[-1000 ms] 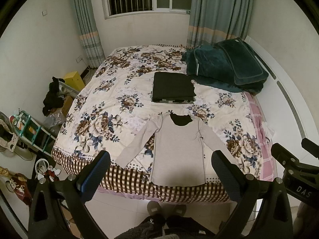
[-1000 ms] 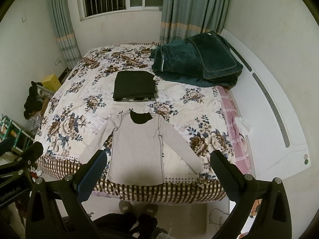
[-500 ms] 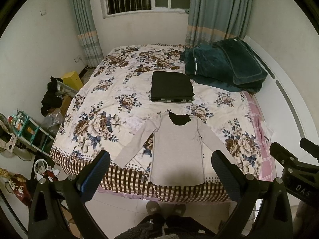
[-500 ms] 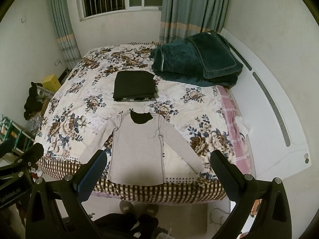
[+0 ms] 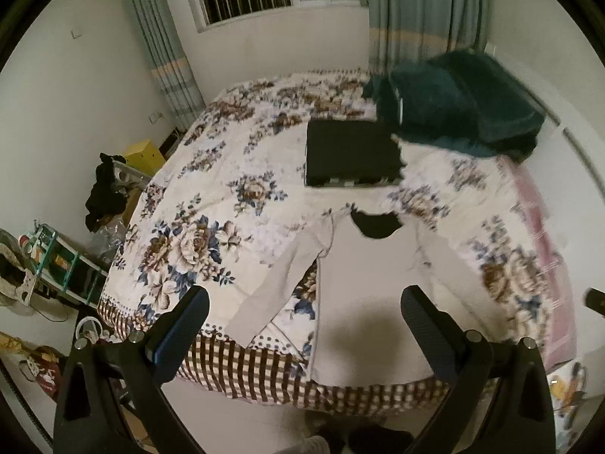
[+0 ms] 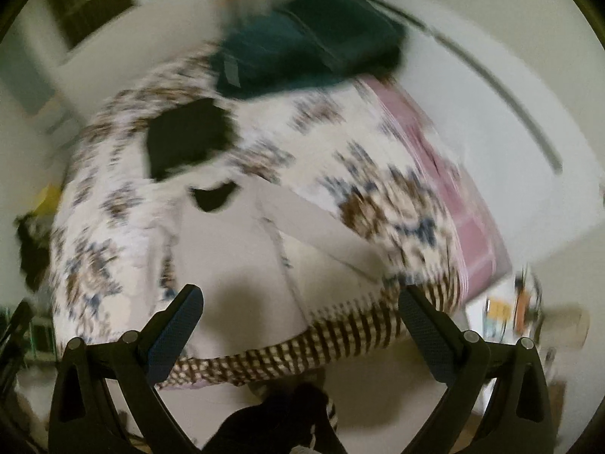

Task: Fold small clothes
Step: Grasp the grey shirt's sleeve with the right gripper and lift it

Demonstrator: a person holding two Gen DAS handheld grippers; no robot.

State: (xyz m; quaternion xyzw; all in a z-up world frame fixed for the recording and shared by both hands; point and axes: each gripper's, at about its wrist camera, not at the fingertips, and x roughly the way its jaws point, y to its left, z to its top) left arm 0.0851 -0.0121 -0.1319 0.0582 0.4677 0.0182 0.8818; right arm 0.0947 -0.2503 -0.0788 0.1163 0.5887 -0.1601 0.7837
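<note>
A light grey long-sleeved top with a dark neck opening lies flat at the near edge of the floral bed, both sleeves spread out. It also shows, blurred, in the right wrist view. My left gripper is open and empty, above the top's lower hem. My right gripper is open and empty, above the top's lower right part. A folded black garment lies farther back on the bed.
A dark green blanket pile sits at the bed's far right corner. A pink sheet edge runs along the right side. Clutter, a yellow box and a rack stand on the floor at left. A window and curtains are behind.
Both grippers have moved forward and down toward the grey top, which now looks larger. The right view has tilted and blurs with fast motion. Both grippers stay open.
</note>
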